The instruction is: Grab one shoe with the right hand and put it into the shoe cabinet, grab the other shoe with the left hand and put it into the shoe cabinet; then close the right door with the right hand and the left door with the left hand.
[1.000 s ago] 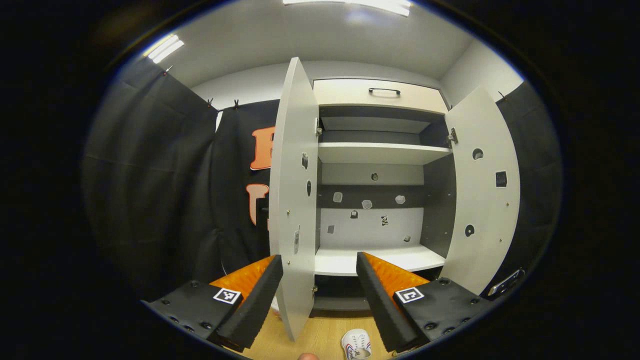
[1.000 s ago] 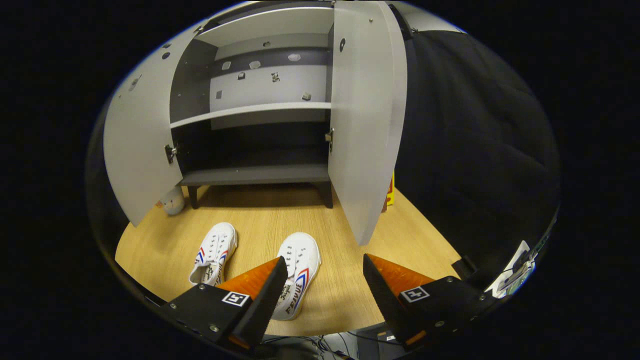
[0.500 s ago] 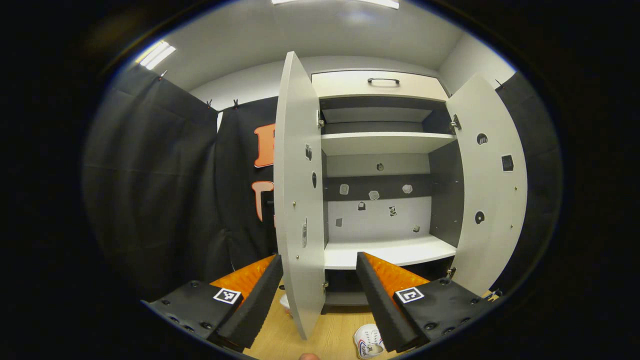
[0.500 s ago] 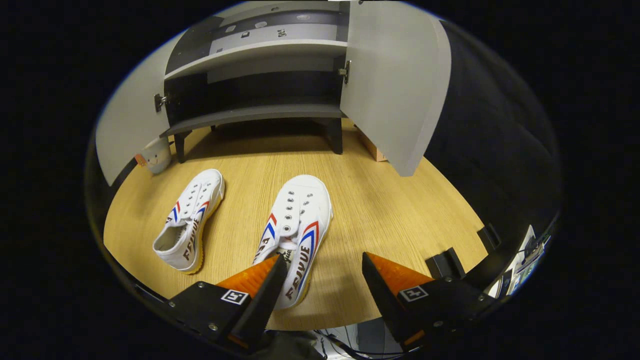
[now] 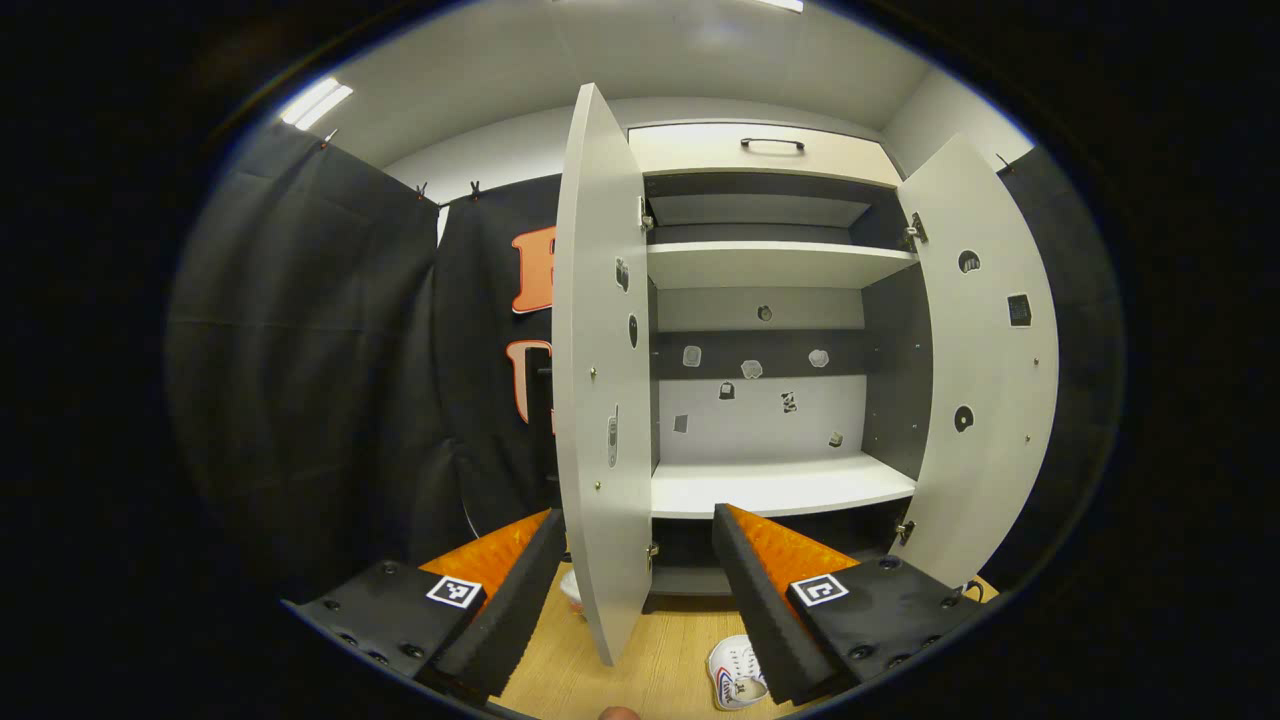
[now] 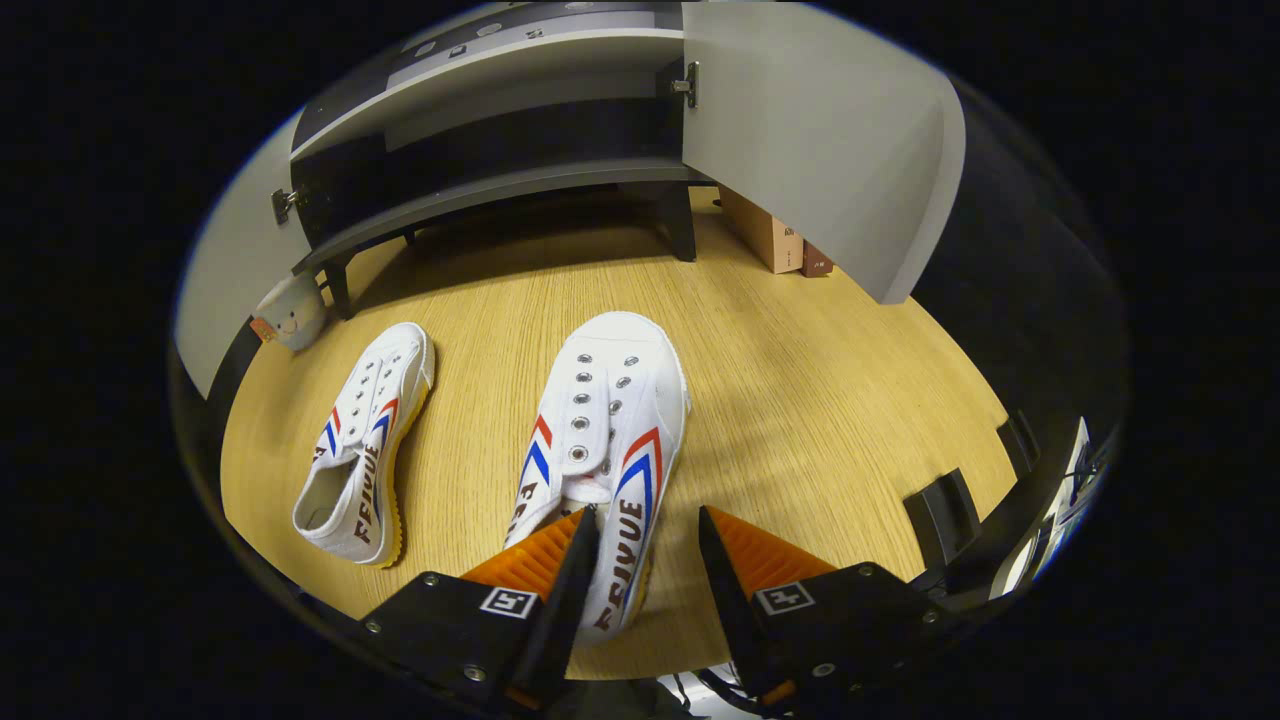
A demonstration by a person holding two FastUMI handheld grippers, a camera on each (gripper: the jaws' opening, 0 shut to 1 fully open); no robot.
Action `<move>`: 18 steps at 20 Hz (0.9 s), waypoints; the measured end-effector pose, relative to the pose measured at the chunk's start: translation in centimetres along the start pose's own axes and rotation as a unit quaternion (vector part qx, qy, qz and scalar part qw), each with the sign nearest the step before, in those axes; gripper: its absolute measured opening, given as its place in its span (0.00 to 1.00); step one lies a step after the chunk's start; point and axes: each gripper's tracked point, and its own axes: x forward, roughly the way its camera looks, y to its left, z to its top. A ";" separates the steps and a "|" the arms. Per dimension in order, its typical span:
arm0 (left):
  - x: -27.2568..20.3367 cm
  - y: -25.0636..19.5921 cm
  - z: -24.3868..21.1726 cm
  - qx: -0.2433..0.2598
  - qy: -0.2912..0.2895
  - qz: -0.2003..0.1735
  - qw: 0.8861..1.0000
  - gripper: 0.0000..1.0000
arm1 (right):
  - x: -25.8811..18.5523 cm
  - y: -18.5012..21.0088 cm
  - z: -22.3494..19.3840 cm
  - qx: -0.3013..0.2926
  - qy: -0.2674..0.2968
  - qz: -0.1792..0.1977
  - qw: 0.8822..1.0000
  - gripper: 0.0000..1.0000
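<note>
Two white canvas shoes with red and blue stripes lie on the wooden floor (image 6: 800, 400) in front of the shoe cabinet (image 6: 500, 185). In the right gripper view the nearer shoe (image 6: 610, 420) has its heel between the fingers of my right gripper (image 6: 648, 560). The jaws are narrowed but open, the left finger over the shoe's opening, the right finger clear of its side. The other shoe (image 6: 365, 440) lies to the left. My left gripper (image 5: 640, 590) hangs open and empty before the cabinet's white shelf (image 5: 780, 485). Its left door (image 5: 600, 400) and right door (image 5: 985, 380) stand open. A shoe (image 5: 738, 678) peeks out below.
A small white plush toy (image 6: 290, 310) sits by the cabinet's left leg, and a cardboard box (image 6: 770, 230) stands behind the right door (image 6: 830, 130). A drawer with a black handle (image 5: 772, 146) tops the cabinet. Black fittings (image 6: 945, 505) line the floor's right edge.
My right gripper has come down and forward over the nearer shoe's heel, and its fingers have drawn closer together. The left gripper has tilted slightly; the cabinet sits a little higher in its view.
</note>
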 end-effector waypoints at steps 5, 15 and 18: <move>-0.2 0.4 -0.5 -0.007 0.006 0.002 1.000 0.96 | -0.1 0.6 0.2 -0.039 0.014 -0.010 0.999 0.32; 0.3 2.0 0.2 -0.011 -0.006 0.001 1.000 0.94 | -2.4 0.0 2.8 -0.021 -0.012 -0.010 1.000 0.00; 0.6 2.4 0.2 -0.014 -0.009 -0.002 1.000 0.94 | -4.1 1.1 4.7 -0.037 -0.039 -0.012 0.998 0.00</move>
